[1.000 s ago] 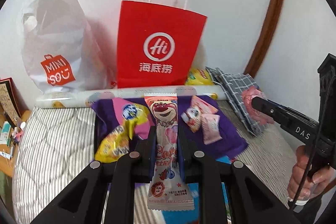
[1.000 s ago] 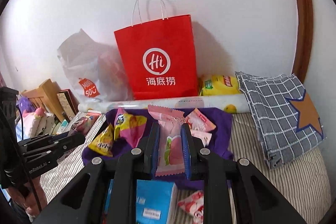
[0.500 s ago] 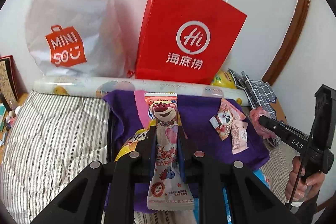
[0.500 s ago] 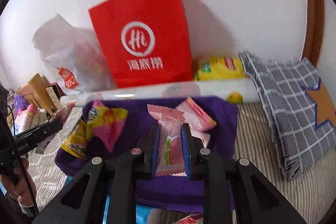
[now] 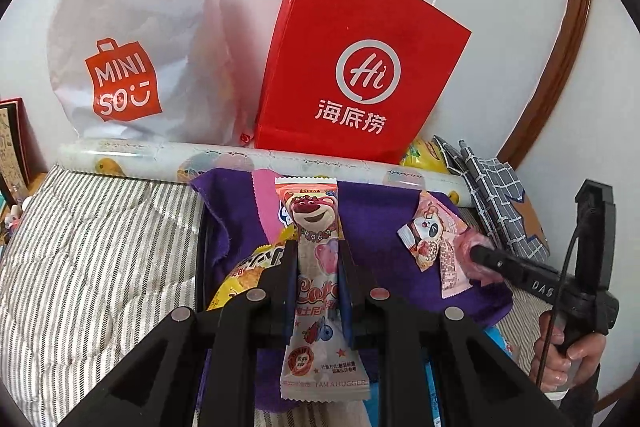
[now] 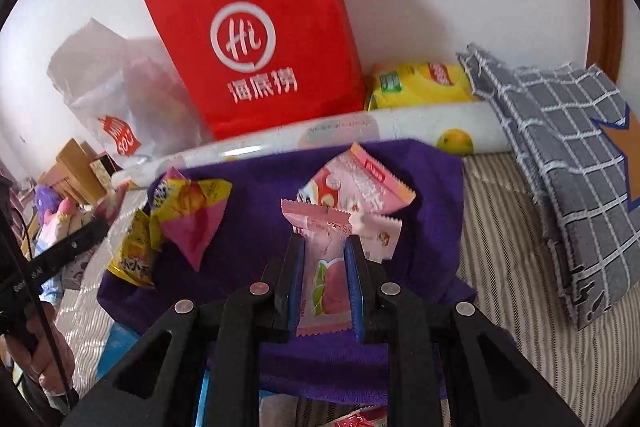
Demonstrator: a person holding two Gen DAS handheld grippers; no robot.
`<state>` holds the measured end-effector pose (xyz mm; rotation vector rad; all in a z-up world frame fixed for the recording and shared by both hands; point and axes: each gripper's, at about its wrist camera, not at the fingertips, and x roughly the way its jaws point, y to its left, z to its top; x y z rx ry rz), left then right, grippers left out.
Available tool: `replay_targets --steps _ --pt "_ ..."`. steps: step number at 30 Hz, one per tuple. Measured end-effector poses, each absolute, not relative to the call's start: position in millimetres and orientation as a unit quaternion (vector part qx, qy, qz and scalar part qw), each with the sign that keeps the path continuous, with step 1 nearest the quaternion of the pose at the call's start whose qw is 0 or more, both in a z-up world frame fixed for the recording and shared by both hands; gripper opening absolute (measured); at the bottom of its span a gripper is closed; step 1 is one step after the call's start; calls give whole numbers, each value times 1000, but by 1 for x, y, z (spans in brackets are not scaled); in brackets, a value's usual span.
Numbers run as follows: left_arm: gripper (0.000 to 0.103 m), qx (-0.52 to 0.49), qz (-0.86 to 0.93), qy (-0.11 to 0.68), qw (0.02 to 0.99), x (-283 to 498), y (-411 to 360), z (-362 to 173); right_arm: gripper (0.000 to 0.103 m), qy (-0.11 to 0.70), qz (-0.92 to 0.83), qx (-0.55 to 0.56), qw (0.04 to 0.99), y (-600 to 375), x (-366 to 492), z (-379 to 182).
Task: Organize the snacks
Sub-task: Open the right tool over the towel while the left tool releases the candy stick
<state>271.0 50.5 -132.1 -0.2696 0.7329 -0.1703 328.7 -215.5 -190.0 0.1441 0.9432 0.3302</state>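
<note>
Pink snack packet (image 6: pixel 325 281) between right claw (image 6: pixel 325 259) fingers

The middle of the purple cloth (image 6: pixel 256 183) is lying bare, giving open room between the yellow and pink packets (image 6: pixel 188 211) on its left and the pink packets (image 6: pixel 356 187) on its right. Behind the cloth, the printed roll (image 6: pixel 420 125) and the red paper bag (image 6: pixel 256 27) are blocking the way. The striped bed (image 5: pixel 100 239) is staying open on the left.
</note>
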Motion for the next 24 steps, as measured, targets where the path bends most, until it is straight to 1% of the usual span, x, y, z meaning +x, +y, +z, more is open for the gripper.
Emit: replay_targets --steps 11,13,15,20,24 --pt "17 -156 -89 344 922 278 45 -133 24 459 154 43 874 -205 328 -193" --pt "17 -164 -91 345 920 280 44 -135 27 455 159 43 875 -205 327 -190" --pt "17 -163 -86 347 919 283 42 -137 34 450 162 45 877 -205 326 -187" --pt "17 -163 -77 361 915 290 39 -147 37 439 161 45 883 -207 324 -180" --pt "17 -166 -68 372 911 293 40 -153 37 438 157 46 884 -208 324 -179"
